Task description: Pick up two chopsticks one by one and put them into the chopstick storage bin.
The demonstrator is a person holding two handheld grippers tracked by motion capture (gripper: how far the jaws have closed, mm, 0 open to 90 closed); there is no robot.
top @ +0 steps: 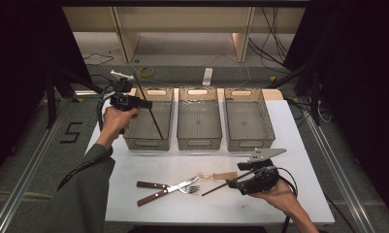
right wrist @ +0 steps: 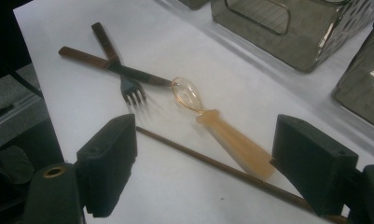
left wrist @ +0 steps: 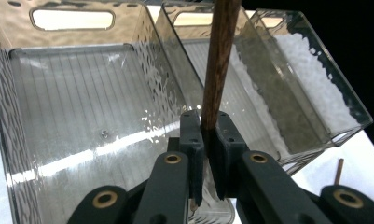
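Left gripper (top: 142, 103) is clamped on a brown chopstick (top: 149, 108), its jaws pinched tight around the stick, as its own view shows (left wrist: 207, 140). That chopstick (left wrist: 219, 60) slants over the left bin (top: 134, 131), its lower end down inside the bin and its upper end sticking out beyond the bin's far rim. In the left gripper view the stick rises from the jaws in front of the bin's (left wrist: 58, 116) clear ribbed floor.

Two more bins stand in a row to the right of the left bin: a middle bin (top: 199, 138) just beside it and a right bin (top: 249, 141) past that.

Right gripper (top: 235, 183) hovers well to the front-right of the left bin, over the white table (top: 303, 145). Its jaws stand wide apart (right wrist: 203, 163), gripping nothing, with a second chopstick (right wrist: 198, 158) lying on the table between them. Touching that stick is a clear amber spoon (right wrist: 222, 135). A knife (right wrist: 114, 67) and fork (right wrist: 117, 60) lie crossed on the table in front of the left bin, beside the spoon's bowl.
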